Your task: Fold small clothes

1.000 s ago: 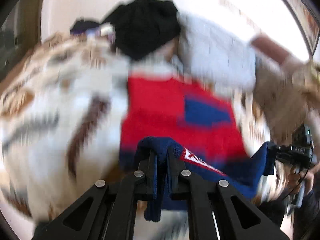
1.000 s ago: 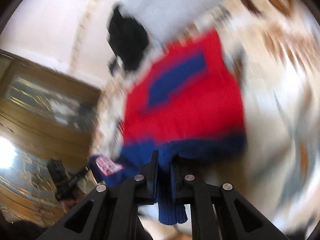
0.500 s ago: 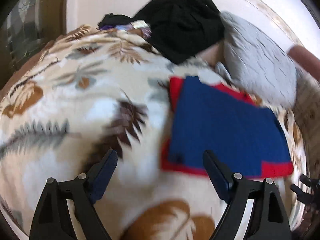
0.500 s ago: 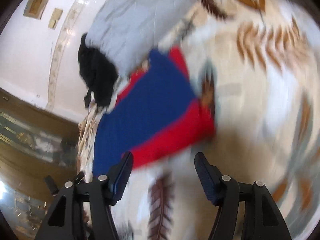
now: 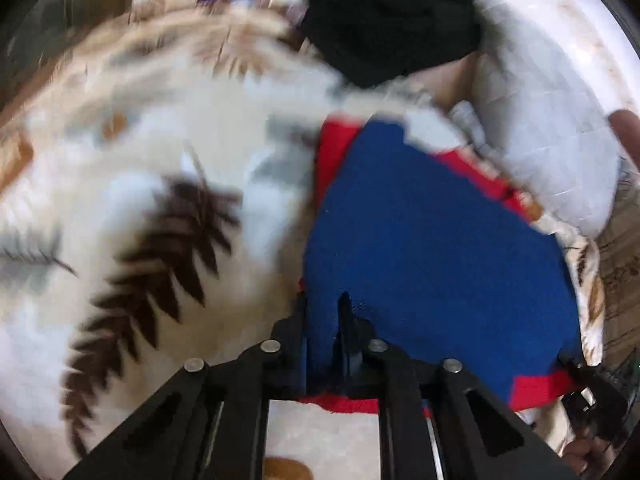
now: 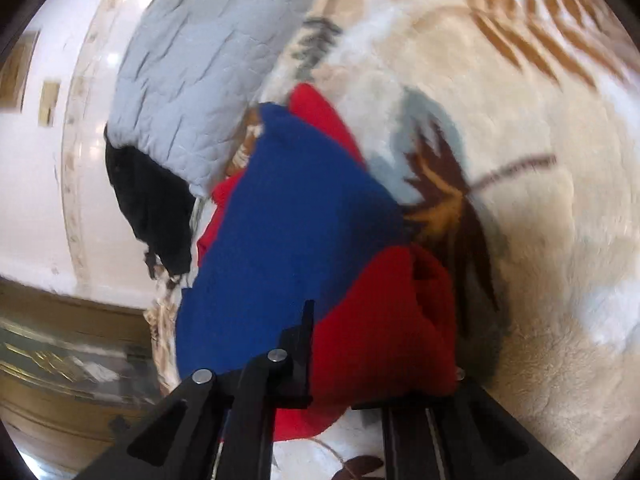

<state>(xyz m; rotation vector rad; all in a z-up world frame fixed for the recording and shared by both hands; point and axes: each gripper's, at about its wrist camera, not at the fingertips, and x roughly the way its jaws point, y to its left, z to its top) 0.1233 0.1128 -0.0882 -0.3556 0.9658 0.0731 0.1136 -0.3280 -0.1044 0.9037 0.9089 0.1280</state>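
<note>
A small red and blue knit sweater [image 5: 432,240] lies folded on the leaf-patterned blanket [image 5: 152,168], blue side up. My left gripper [image 5: 323,320] is shut on its near blue edge. In the right wrist view the sweater [image 6: 292,232] fills the middle, and my right gripper [image 6: 372,344] has its jaws closed in on the bunched red corner [image 6: 380,320]. The right finger is hidden under the red cloth.
A black garment [image 5: 384,20] and a pale grey quilted pillow [image 5: 552,132] lie at the far side of the blanket, beyond the sweater. The pillow [image 6: 208,72] and the black garment [image 6: 152,208] also show in the right wrist view. A white wall stands behind.
Half a second ago both grippers were open above the folded sweater. Now both have come down and closed on its near edge, left on blue, right on red.
</note>
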